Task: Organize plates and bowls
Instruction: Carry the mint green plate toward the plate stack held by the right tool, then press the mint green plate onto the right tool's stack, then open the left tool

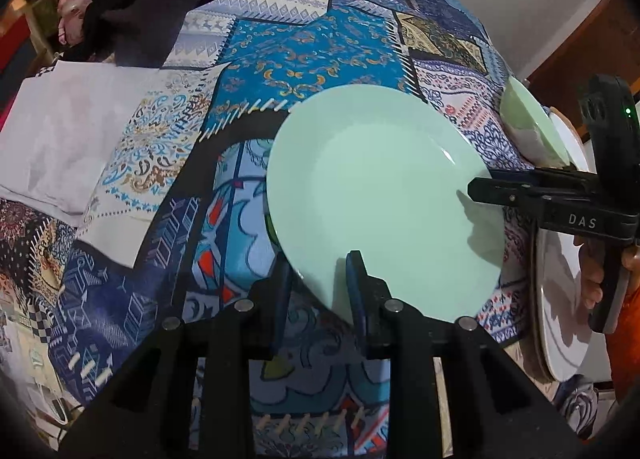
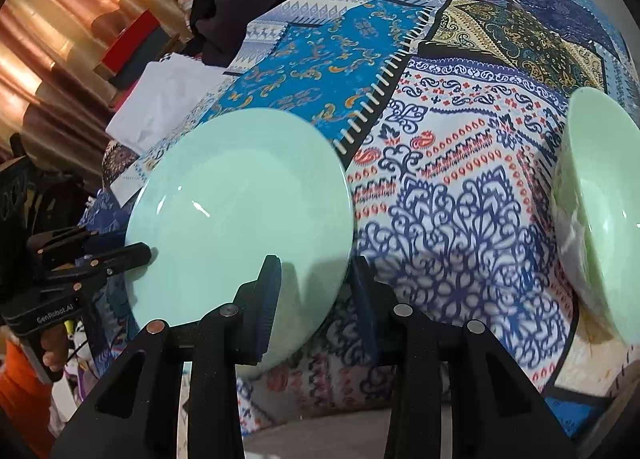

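Straddling opposite rims, both tools share one load: the left hand-held gripper has its jaws set either side of the mint-green plate, seemingly nipping the near edge, and the right hand-held gripper does likewise from the far side. I judge two grips are used to keep the wide, slick plate level above the patterned cloth on the table. Only the left view shows stacked white plates at its right edge. The right view gives the pale green bowl in full, sitting well apart, and white folded paper beyond.
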A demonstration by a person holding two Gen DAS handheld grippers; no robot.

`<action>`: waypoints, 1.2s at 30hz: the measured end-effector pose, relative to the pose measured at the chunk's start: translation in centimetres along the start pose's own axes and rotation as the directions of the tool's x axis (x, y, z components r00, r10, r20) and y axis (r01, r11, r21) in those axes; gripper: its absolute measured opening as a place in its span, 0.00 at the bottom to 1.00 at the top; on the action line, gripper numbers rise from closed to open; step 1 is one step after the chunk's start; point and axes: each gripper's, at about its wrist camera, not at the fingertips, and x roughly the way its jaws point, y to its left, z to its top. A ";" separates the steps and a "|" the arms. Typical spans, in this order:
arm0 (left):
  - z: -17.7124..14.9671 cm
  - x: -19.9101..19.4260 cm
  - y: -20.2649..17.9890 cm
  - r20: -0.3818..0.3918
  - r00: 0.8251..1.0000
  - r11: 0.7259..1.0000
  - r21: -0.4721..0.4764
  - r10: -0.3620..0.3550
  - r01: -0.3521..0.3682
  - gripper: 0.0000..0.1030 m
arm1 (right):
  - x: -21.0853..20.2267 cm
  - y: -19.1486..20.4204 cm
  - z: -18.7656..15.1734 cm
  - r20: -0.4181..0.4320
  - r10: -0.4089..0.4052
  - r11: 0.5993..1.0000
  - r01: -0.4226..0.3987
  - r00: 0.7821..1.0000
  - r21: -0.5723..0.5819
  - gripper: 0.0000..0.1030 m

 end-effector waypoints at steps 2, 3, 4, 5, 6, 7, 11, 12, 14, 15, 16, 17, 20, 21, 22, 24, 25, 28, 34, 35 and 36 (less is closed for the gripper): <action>0.3 0.3 0.0 0.002 1.000 1.000 0.005 0.003 -0.003 0.27 | 0.3 -0.1 0.3 0.002 0.006 1.000 -0.006 1.000 0.006 0.31; 0.5 0.5 0.0 0.002 1.000 1.000 0.008 0.003 -0.003 0.27 | 0.5 -0.2 0.5 0.004 0.009 1.000 -0.009 1.000 0.010 0.31; 0.5 0.6 0.0 0.005 1.000 1.000 0.012 0.005 -0.005 0.27 | 0.8 -0.2 0.8 0.006 0.007 1.000 -0.007 1.000 0.006 0.32; 0.6 0.7 -0.1 0.008 1.000 1.000 0.018 0.007 -0.007 0.27 | 0.9 -0.1 0.8 0.008 0.004 1.000 -0.004 1.000 0.000 0.32; 0.6 0.8 -0.1 0.011 1.000 1.000 0.025 0.012 -0.012 0.28 | 1.0 0.2 0.8 0.011 -0.006 1.000 0.006 1.000 -0.011 0.32; 0.6 0.8 -0.1 0.014 1.000 0.999 0.032 0.014 -0.014 0.28 | 1.0 0.4 0.8 0.015 -0.015 1.000 0.015 1.000 -0.022 0.32; 0.7 0.6 -0.2 0.021 1.000 0.999 0.028 0.019 -0.020 0.28 | 0.8 0.3 0.7 0.027 -0.033 0.999 0.034 0.999 -0.010 0.21; 0.7 0.5 -0.2 0.023 1.000 1.000 0.023 0.019 -0.020 0.28 | 0.7 0.2 0.7 0.029 -0.027 1.000 0.026 0.999 0.002 0.21; 0.8 0.4 -0.4 0.029 0.999 1.000 0.021 0.015 -0.015 0.28 | 0.3 0.0 0.4 0.039 -0.021 1.000 0.021 0.999 0.011 0.21; 0.8 0.3 -0.4 0.032 0.999 1.000 0.020 0.012 -0.012 0.28 | 0.1 0.2 0.2 0.049 -0.033 0.999 0.032 0.998 0.005 0.21; 0.8 0.1 -0.5 0.036 0.999 1.000 0.018 0.009 -0.010 0.28 | -0.1 0.3 -0.1 0.055 -0.041 0.999 0.041 0.998 -0.001 0.21; 0.8 -0.1 -0.6 0.040 0.999 1.000 0.019 0.009 -0.010 0.28 | -0.4 0.3 -0.3 0.061 -0.047 0.999 0.048 0.997 -0.006 0.21; 0.7 -1.0 -1.0 0.063 0.998 1.000 0.021 0.006 -0.008 0.28 | -1.4 0.4 -0.8 0.083 -0.049 0.999 0.050 0.995 -0.011 0.20; 0.6 -1.4 -1.1 0.071 0.997 1.000 0.023 0.006 -0.008 0.28 | -2.0 0.4 -1.1 0.094 -0.046 0.999 0.047 0.995 -0.011 0.20; 0.7 -1.6 -1.3 0.076 0.997 1.000 0.025 0.005 -0.007 0.28 | -2.4 0.4 -1.2 0.105 -0.045 0.999 0.046 0.993 -0.011 0.20; 0.6 -2.4 -1.7 0.089 0.996 1.000 0.030 0.004 -0.007 0.28 | -3.4 0.5 -1.4 0.128 -0.040 0.999 0.041 0.991 -0.008 0.20; 0.6 -2.7 -1.9 0.096 0.995 0.999 0.032 0.004 -0.007 0.28 | -4.1 0.6 -1.5 0.145 -0.040 0.999 0.042 0.989 -0.011 0.20; 0.5 -4.0 -2.6 0.124 0.992 0.999 0.047 0.009 -0.015 0.28 | -5.5 1.0 -1.9 0.183 -0.048 0.998 0.053 0.982 -0.020 0.20; -0.1 -6.4 -4.3 0.170 0.985 0.997 0.074 0.004 -0.017 0.28 | -8.3 1.5 -3.0 0.241 -0.053 0.998 0.060 0.969 -0.022 0.20; -0.2 -6.8 -4.7 0.176 0.984 0.997 0.080 0.002 -0.016 0.28 | -8.7 1.5 -3.2 0.249 -0.055 0.998 0.062 0.967 -0.022 0.20; -0.3 -7.2 -5.0 0.181 0.983 0.996 0.084 0.000 -0.016 0.28 | -9.0 1.5 -3.3 0.254 -0.056 0.998 0.063 0.966 -0.022 0.20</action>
